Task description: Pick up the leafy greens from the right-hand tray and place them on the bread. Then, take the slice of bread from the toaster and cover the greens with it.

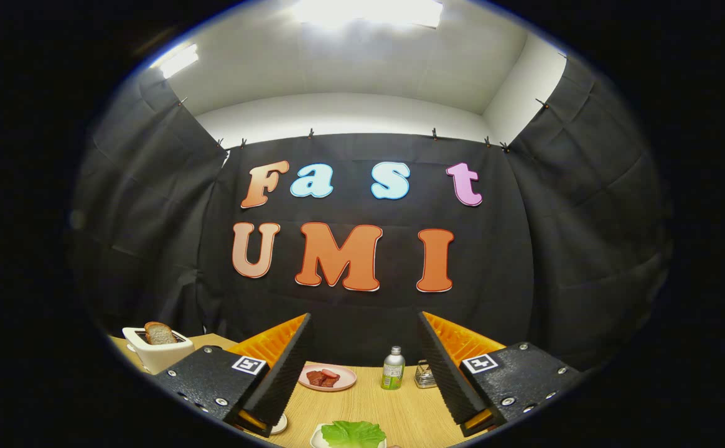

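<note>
The gripper (pixel 365 367) is held up above the table and looks forward almost level, with its two fingers (pixel 287 367) spread wide apart, one on each side of the lower part of the view. The jaws stand fully open with a broad empty gap between them, and nothing is pressed or touched by the ridged inner faces. Each finger sits on a dark block with screws and a small square marker on top, and both are raised at about the same height
</note>
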A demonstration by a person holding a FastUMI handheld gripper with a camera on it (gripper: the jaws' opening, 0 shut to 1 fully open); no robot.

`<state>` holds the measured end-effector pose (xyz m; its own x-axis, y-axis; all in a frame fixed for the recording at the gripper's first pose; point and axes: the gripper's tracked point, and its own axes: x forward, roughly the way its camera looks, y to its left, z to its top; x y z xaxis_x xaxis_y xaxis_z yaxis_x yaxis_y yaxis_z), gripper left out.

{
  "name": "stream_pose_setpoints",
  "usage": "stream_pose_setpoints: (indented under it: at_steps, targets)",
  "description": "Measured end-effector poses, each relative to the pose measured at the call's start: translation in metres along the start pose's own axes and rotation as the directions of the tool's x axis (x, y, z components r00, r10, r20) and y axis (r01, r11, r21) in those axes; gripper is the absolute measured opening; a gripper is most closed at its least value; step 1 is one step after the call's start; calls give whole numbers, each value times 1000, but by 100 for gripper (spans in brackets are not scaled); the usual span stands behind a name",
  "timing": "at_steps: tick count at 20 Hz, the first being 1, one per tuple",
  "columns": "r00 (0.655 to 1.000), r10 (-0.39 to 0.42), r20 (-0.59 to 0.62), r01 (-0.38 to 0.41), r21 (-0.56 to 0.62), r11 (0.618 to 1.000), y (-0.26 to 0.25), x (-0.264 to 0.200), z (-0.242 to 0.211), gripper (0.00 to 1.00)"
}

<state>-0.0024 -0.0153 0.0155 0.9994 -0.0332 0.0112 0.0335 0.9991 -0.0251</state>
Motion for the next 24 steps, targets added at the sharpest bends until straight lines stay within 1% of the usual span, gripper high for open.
stream_pose_setpoints:
  at_steps: [4,6,9,13,15,17,21,24]
  targets:
    - [1000,12,-10,-12,-1,1000,2,4,-1,99]
    - [1000,5,-30,-6,-9,1000,0,9,-10,99]
    - [994,16,-109,-19,-24,1000,5,15,-30,99]
    - [975,54,-214,-52,15,999,12,22,-57,99]
    - [957,60,-282,-56,22,998,11,25,-79,99]
    - [932,60,-357,-55,22,998,9,29,-101,99]
    - [869,82,-488,-64,55,996,11,28,-137,99]
    - [819,107,-563,-77,75,994,15,27,-162,99]
